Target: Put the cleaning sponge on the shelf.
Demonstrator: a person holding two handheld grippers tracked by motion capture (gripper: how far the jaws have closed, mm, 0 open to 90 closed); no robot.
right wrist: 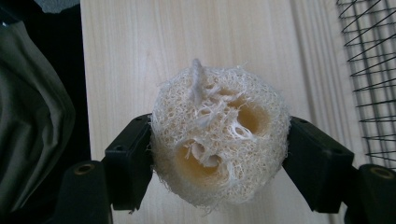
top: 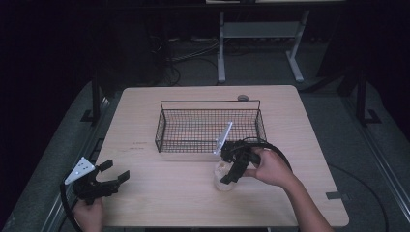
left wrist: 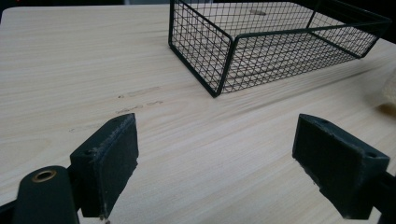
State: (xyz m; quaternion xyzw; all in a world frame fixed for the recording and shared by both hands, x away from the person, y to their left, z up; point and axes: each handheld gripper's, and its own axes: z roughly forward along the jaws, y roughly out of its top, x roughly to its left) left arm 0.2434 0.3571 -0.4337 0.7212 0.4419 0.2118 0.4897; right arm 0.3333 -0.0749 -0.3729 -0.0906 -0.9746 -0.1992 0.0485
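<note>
1. Pale, fibrous loofah sponge (right wrist: 218,137) sits clamped between the jaws of your right gripper (right wrist: 219,158); both black pads press into its sides, and its cut end with two hollow channels faces the camera.
2. Seen from the high view, your right gripper (top: 232,166) points down at the sponge (top: 221,175), which is at the surface just in front of the wire basket (top: 210,126), near its front right corner.
3. Your right hand (top: 269,166) grips the tool from the right, with the grey plate tilted up over the basket's front rim.
4. Your left gripper (top: 107,175) hangs near the front left corner of the wooden surface (top: 159,193), close to that edge, its jaws spread wide with nothing between them.
5. From the left gripper view, bare wood lies between the open pads (left wrist: 109,163), and the basket (left wrist: 219,51) stands well apart ahead and to the right.
6. Open room lies between your two grippers along the front of the surface, and more to the left of the basket.
7. In the right gripper view, the surface's edge (right wrist: 84,93) runs close beside the sponge, with dark floor beyond it, and the basket's mesh (right wrist: 369,70) is near on the other side.
</note>
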